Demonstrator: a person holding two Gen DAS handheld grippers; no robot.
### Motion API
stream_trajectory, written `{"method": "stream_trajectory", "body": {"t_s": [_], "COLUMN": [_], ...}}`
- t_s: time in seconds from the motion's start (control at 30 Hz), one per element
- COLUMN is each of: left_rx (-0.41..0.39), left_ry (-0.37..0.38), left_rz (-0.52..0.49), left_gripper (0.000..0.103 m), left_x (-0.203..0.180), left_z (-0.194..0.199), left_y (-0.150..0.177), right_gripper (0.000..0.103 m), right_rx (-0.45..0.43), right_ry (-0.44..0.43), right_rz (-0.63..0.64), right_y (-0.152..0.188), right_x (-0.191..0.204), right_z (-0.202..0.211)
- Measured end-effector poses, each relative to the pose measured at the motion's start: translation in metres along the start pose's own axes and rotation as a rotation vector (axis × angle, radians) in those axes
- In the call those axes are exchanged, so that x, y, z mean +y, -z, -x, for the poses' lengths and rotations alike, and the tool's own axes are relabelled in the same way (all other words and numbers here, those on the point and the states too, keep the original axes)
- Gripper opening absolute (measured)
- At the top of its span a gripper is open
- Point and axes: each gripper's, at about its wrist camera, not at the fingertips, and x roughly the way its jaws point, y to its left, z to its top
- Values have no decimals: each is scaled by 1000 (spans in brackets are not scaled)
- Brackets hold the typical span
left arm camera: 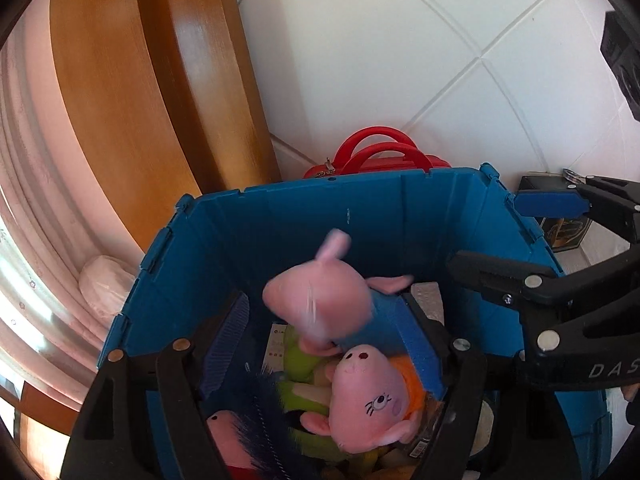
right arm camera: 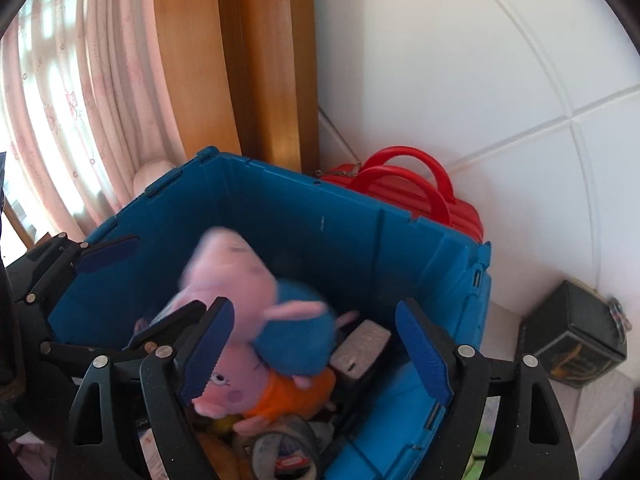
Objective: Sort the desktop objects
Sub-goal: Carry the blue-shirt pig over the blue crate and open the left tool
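White tiled wall behind; both hand-held grippers [left arm camera: 328, 364] [right arm camera: 316, 354] gape empty over blue bin [left arm camera: 280, 232].

Daylight is glowing through a pink curtain [right arm camera: 60, 92] at the left. A wooden frame [right arm camera: 264, 60] is standing beside it, and a white panelled wall [right arm camera: 460, 80] is filling the right.

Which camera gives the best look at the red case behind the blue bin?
The right wrist view: the red case shows both handles, its latch and ribbed side beside the blue bin. In the left wrist view the bin wall hides all but its handles and top edge.
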Motion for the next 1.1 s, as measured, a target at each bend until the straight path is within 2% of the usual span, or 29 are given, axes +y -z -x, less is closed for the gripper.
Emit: {"method": "stream_trajectory", "body": {"t_s": [0.4,0.57,0.87,1.1], "left_rx": [39,70,-7,-73], "left_ry": [-27,-51,-25,5], "left_rz": [-9,-6,-18,-15], "left_gripper": [75,75,75,75], "left_x": [-8,-12,-41,-84], "left_z": [18,40,124,184], "left_y": [4,9,28,43], "right_gripper": [102,103,103,103], "right_rx": [-21,-42,-111,-185], "right_ry": [41,39,33,36], "right_rz": [15,15,-19,-66], "right_y": [3,11,48,96], "right_x": [-8,-7,-14,-39], "right_z": [32,58,125,189]}}
